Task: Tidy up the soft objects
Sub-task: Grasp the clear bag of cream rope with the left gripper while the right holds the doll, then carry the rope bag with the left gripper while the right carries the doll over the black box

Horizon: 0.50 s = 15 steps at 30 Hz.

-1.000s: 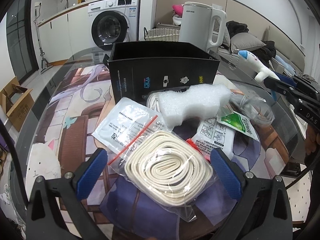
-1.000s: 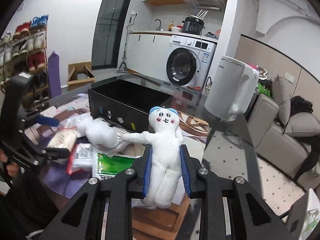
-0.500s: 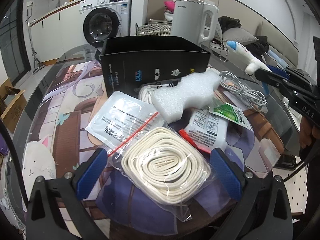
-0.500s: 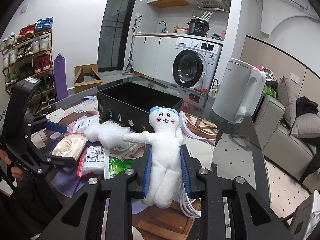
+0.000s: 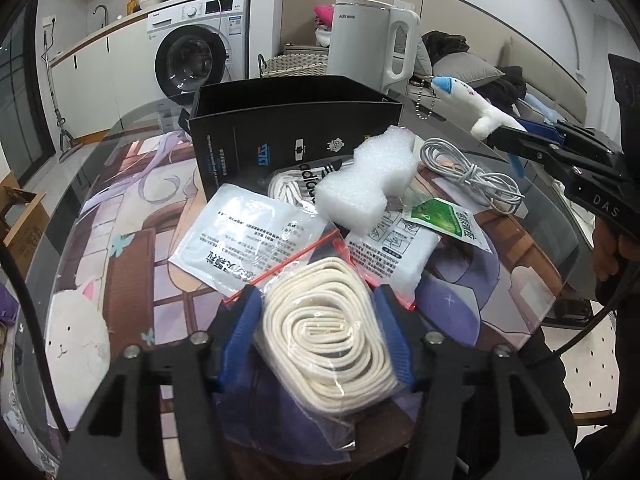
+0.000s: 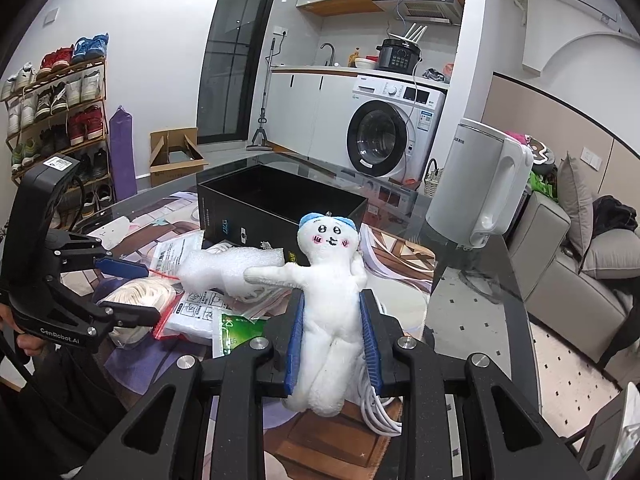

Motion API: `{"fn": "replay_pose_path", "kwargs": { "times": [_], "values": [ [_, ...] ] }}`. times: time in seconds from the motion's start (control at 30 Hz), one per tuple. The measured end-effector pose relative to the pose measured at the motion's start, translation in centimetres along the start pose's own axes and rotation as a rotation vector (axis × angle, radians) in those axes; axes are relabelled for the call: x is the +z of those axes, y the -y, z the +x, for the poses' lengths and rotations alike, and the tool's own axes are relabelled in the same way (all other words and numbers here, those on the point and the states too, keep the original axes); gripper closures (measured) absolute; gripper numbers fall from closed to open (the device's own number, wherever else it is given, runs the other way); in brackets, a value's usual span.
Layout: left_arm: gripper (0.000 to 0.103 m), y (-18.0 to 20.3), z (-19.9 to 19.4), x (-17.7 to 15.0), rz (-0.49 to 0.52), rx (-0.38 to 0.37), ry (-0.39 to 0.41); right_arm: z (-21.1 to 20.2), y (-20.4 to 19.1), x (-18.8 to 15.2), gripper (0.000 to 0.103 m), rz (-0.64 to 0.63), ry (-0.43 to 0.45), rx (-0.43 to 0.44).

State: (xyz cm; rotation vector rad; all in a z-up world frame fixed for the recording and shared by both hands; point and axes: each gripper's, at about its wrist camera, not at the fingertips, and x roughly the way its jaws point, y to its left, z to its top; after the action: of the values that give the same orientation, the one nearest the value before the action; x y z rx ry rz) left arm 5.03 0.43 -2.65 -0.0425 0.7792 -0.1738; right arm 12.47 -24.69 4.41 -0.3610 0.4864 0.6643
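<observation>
The left gripper (image 5: 320, 320) has its blue pads (image 5: 242, 320) pressed against both sides of the bagged cord (image 5: 328, 332), a flat coil of cream strap sealed in a clear zip bag with a red closure line, so it appears to be gripping that bag between its fingers. To do this step well, I would lift straight up and slowly: the slack plastic hanging below the fingers looks slippery, and the bag's far edge touches the white printed pouch (image 5: 244, 240) ahead and to the left of the fingers, which could be dragged along. Beyond the fingertips lie the foam block (image 5: 368, 184) and, behind it, the open black box (image 5: 296, 128), the likely destination, so the bag should clear the box wall before release. The right gripper (image 6: 332, 332) is clamped on the plush doll (image 6: 330, 280), its pads squeezing the torso; the doll is white and fuzzy, with a blue cap, pink cheeks and one arm sticking out leftward, upright between the fingers, its legs dangling below them. The box stands ahead of these fingertips too.
</observation>
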Motion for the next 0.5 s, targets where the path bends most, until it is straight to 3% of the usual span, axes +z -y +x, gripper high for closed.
{"fn": "replay_pose_path", "kwargs": {
  "times": [0.4, 0.43, 0.5],
  "values": [
    [0.049, 0.6, -0.7, -0.5, 0.029, 0.023, 0.009, -0.2, -0.1, 0.1, 0.077, -0.011, 0.006, 0.0],
    [0.045, 0.8, -0.8, -0.4, 0.037, 0.025, 0.01, -0.2, -0.1, 0.1, 0.077, -0.011, 0.007, -0.001],
    [0.013, 1.0, -0.9, -0.3, 0.044, 0.042, 0.005, -0.2, -0.2, 0.1, 0.077, -0.01, 0.007, -0.001]
  ]
}}
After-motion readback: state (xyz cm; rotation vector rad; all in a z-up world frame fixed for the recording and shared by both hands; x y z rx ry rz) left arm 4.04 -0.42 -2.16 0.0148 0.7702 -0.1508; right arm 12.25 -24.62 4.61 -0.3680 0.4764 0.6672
